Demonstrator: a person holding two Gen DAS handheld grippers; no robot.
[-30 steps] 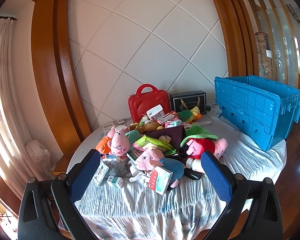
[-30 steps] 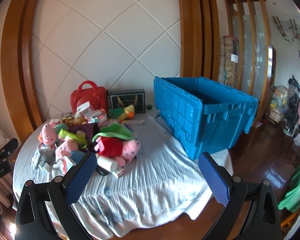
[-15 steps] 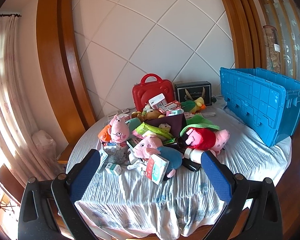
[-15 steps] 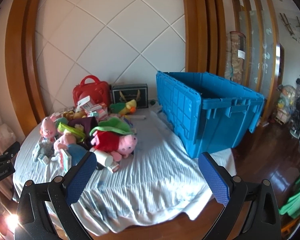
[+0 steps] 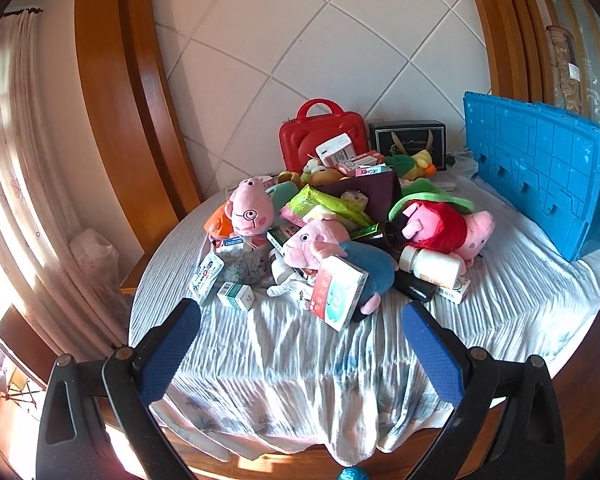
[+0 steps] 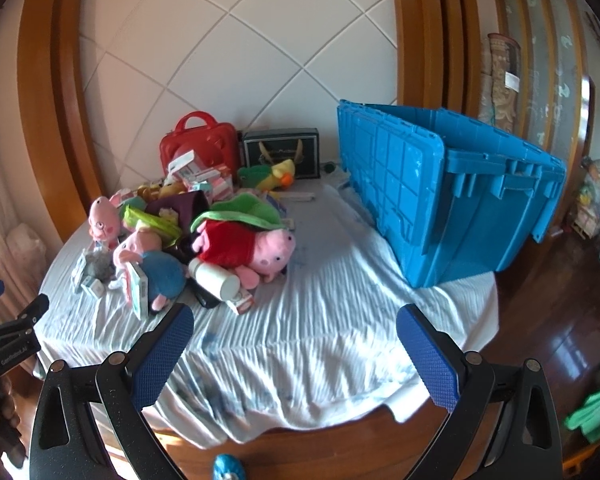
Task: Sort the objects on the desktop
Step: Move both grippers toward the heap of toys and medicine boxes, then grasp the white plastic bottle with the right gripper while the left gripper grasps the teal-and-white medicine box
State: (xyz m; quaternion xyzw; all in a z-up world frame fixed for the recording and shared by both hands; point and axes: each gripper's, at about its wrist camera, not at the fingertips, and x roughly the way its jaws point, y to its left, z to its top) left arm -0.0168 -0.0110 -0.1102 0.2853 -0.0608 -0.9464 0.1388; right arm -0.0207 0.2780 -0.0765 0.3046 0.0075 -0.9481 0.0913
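Change: I had drawn both views back; the heap of plush pigs and cartons (image 5: 324,236) sat farther off at 12 o'clock.
Left gripper (image 5: 300,344): fingers spread, empty.
Right gripper (image 6: 296,344): fingers spread, empty.
Meaning: no sorting had begun; the open blue plastic crate (image 6: 452,196) waited at 2 o'clock.

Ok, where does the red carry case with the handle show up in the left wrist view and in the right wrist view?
Left wrist: red carry case stands upper centre, behind the pile, against the wall.
Right wrist: red carry case is upper left of centre, behind the pile.
Shared landmark: the dark gift box stands just right of it.
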